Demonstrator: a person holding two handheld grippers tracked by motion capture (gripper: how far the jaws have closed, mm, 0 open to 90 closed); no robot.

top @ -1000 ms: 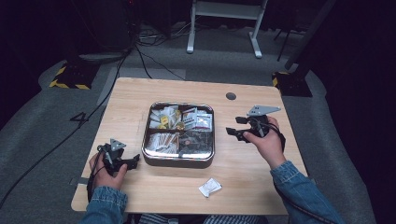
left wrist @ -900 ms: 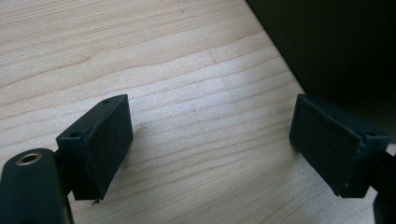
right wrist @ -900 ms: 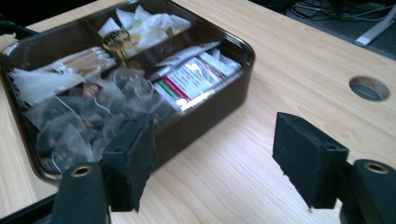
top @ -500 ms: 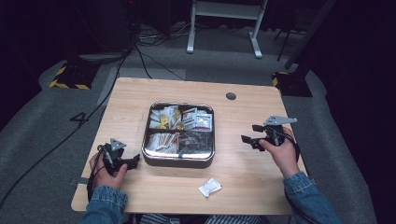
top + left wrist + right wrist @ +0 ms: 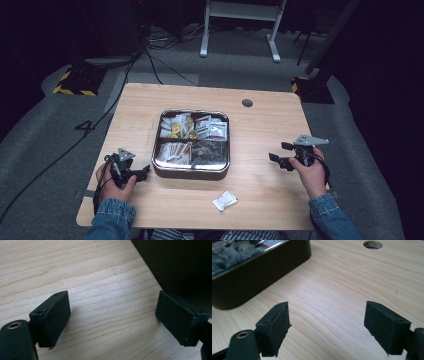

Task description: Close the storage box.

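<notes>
The wooden table is carrying a square metal tray at its centre, its compartments holding packets. At four o'clock from the tray, the right gripper is hovering over bare wood, its jaws spreading and having just been opening, nothing between them. At eight o'clock the left gripper is resting beside the tray wall, jaws spread, empty. At six o'clock a small white sachet is lying apart.

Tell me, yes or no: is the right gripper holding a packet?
No: in the right gripper view the right gripper has its jaws wide apart, with bare table between them.
</notes>
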